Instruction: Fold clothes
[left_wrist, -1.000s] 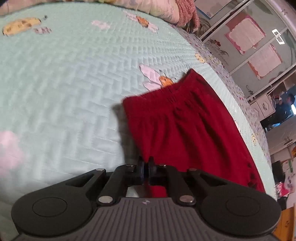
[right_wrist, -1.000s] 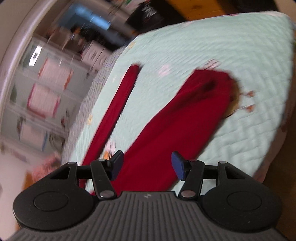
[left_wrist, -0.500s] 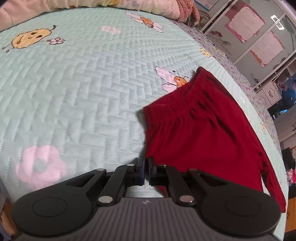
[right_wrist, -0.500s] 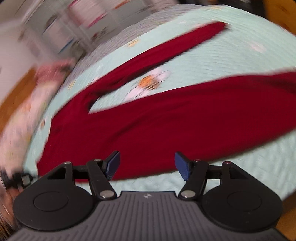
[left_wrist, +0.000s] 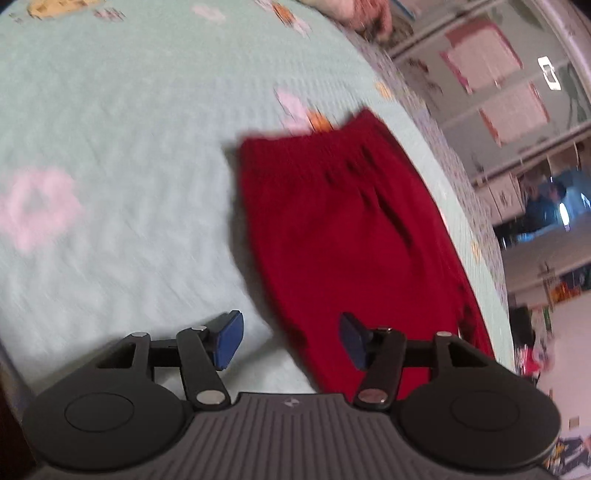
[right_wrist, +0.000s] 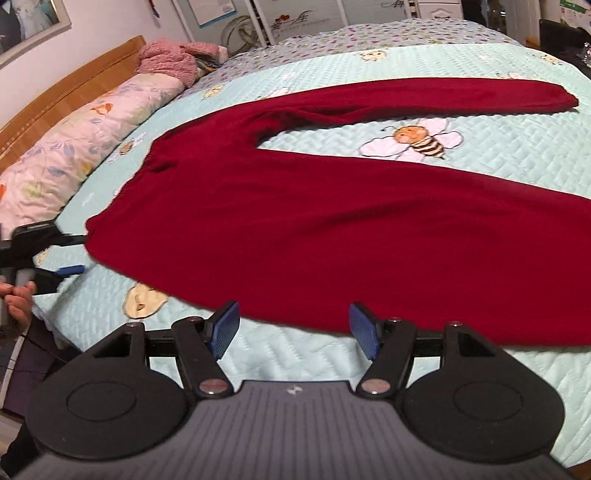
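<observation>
The red trousers (right_wrist: 332, 236) lie flat on the bed's pale green quilt (right_wrist: 517, 147), legs spread in a V, with a bee print (right_wrist: 413, 142) between them. The left gripper (left_wrist: 290, 341) is beside the waistband, fingers opening with nothing gripped. The right gripper (right_wrist: 293, 326) hovers at the near leg's edge, fingers wide and empty.

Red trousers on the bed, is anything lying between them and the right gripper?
Nothing visible. Only bare quilt separates the open right gripper from the near edge of the red trousers, which lie flat and uncovered.
</observation>
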